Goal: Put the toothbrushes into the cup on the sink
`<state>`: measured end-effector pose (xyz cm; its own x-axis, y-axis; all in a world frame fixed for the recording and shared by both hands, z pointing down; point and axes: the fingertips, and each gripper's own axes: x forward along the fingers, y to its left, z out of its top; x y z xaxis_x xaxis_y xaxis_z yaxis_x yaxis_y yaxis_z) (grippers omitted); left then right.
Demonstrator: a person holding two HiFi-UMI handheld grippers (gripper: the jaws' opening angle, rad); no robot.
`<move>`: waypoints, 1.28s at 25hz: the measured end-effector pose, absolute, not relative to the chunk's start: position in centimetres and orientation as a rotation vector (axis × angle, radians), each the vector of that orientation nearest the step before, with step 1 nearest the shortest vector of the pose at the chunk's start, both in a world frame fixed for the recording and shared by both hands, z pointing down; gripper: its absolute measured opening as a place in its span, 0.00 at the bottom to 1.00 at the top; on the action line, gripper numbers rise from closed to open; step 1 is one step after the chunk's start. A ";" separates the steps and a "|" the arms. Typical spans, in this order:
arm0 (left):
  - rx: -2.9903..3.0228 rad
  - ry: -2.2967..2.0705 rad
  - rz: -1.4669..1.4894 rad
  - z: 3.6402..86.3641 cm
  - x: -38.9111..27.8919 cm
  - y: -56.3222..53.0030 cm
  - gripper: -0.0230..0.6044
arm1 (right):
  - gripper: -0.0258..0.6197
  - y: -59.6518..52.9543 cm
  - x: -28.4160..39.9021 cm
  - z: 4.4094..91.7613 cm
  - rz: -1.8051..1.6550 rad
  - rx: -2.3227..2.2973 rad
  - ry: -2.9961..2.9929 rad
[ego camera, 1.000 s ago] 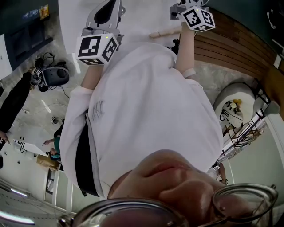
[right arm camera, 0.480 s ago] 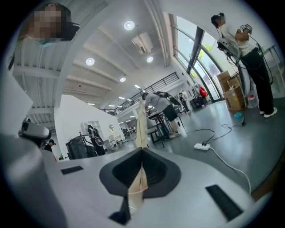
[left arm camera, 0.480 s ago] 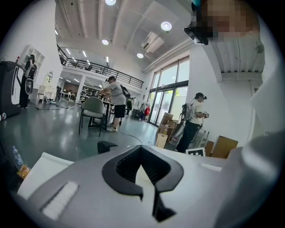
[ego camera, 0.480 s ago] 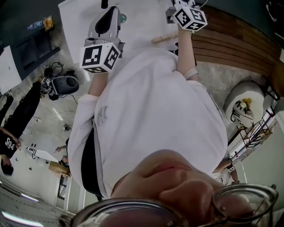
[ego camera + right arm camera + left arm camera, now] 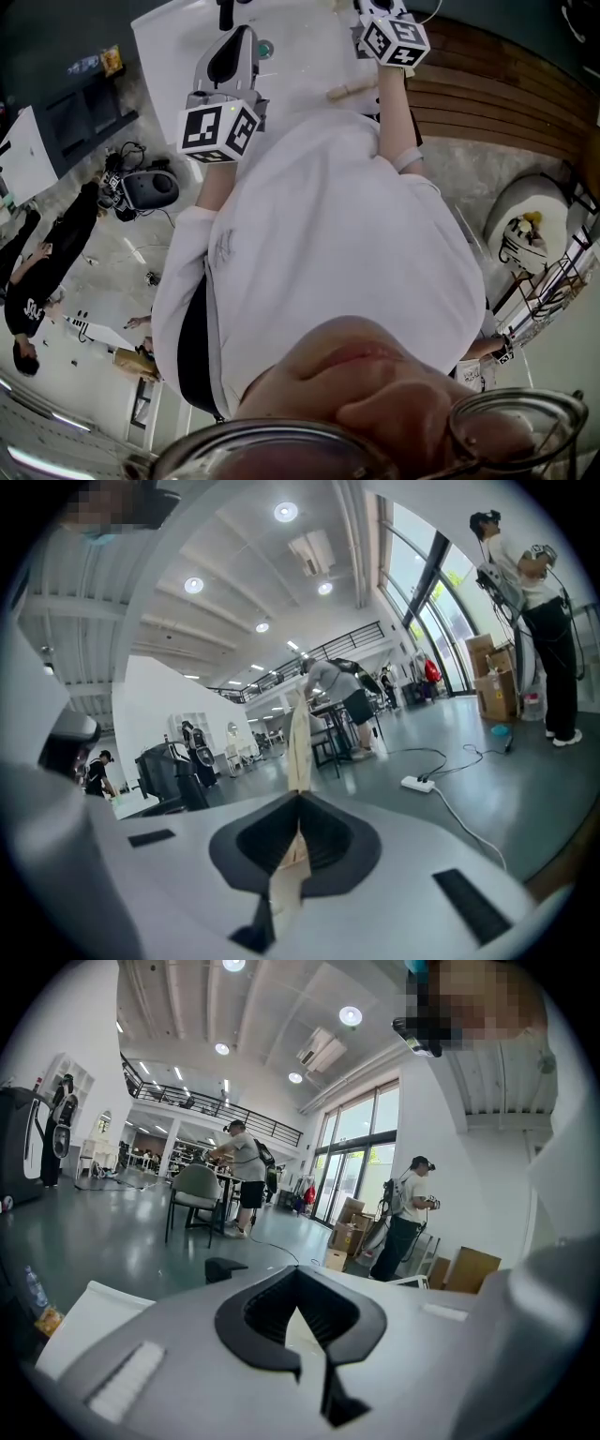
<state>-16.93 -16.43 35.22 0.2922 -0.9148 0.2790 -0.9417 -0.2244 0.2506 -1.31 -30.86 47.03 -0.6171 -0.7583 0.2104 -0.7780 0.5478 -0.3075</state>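
Note:
My right gripper (image 5: pixel 298 822) is shut on a pale wooden toothbrush (image 5: pixel 298 742) that stands straight up out of its jaws. In the head view that gripper (image 5: pixel 380 21) reaches over the white sink (image 5: pixel 300 56) at the top right, its marker cube nearest me. A second wooden toothbrush (image 5: pixel 352 87) lies on the sink's near edge, just below it. My left gripper (image 5: pixel 302 1316) is shut with nothing between its jaws; in the head view the left gripper (image 5: pixel 228 70) hangs at the sink's left part. No cup shows in any view.
A black tap (image 5: pixel 225 11) and a green drain plug (image 5: pixel 266 47) sit in the sink. A wooden slatted wall (image 5: pixel 487 84) runs along the right. Beyond are an open hall floor, chairs, cardboard boxes (image 5: pixel 352 1232) and several people (image 5: pixel 403 1213).
More of the white sink has come into the head view. My right gripper's cube has shifted a little left, toward the sink's middle. The left gripper keeps its place. Neither grip changed.

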 end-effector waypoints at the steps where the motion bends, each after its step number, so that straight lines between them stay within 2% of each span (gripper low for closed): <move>1: 2.200 -1.671 0.101 35.2 -16.9 -16.4 0.05 | 0.06 -30.8 -1.4 47.1 0.570 1.341 -2.711; 16: 2.207 -1.659 0.098 35.2 -16.9 -16.3 0.05 | 0.06 -31.5 -1.2 47.8 0.466 1.352 -2.596; 32: 2.220 -1.659 0.090 34.9 -16.5 -15.9 0.05 | 0.06 -32.0 -0.7 48.4 0.532 1.353 -2.550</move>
